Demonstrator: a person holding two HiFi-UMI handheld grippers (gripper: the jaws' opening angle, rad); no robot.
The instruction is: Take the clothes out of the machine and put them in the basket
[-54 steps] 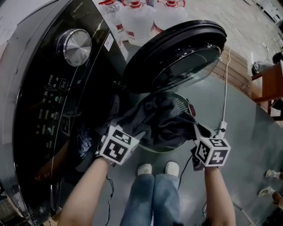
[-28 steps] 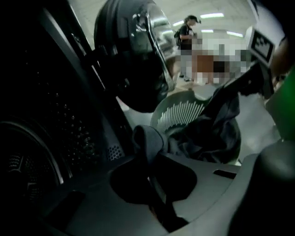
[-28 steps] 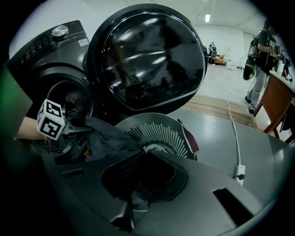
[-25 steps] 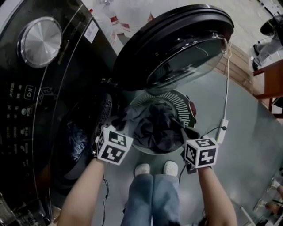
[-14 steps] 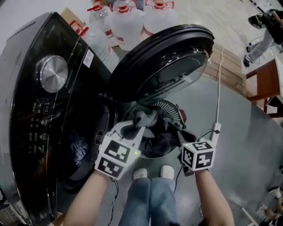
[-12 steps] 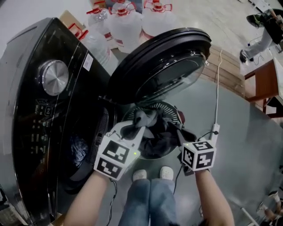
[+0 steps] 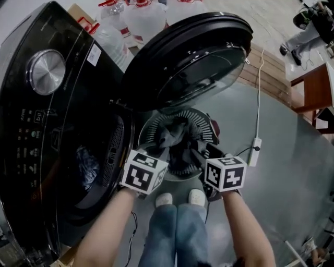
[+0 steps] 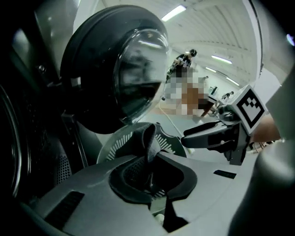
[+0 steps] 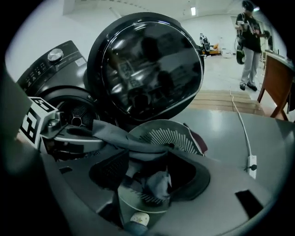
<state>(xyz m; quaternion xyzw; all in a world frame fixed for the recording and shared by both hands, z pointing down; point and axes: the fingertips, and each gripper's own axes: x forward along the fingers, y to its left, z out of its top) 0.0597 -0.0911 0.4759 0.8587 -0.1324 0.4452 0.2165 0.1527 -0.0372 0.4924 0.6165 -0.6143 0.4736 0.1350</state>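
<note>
A round slotted basket [image 7: 204, 121] stands on the floor under the open machine door [image 7: 193, 57], with dark clothes [image 7: 175, 136] heaped in it. My left gripper [image 7: 165, 153] hangs over its near left rim, shut on a strip of grey garment [image 8: 150, 143] that rises from its jaws. Across the basket, my right gripper [image 7: 200, 155] has its jaws opening. Loose grey cloth [image 9: 159, 182] hangs between them, and the pads stand off it. The garment [image 9: 122, 138] stretches from the left gripper [image 9: 69, 133] over the basket [image 9: 177, 136]. More blue clothes [image 7: 86, 161] lie in the drum.
The black washing machine [image 7: 47, 104] fills the left side, and its door overhangs the basket. Water jugs [image 7: 141, 10] stand behind. A power strip and cable [image 7: 254, 143] lie on the grey floor to the right, near wooden furniture [image 7: 318, 88]. A person [image 9: 249, 41] stands far off.
The left gripper has moved right, over the basket, still holding the garment. The right gripper's jaws have opened and let the cloth go slack. The garment has sunk into the basket.
</note>
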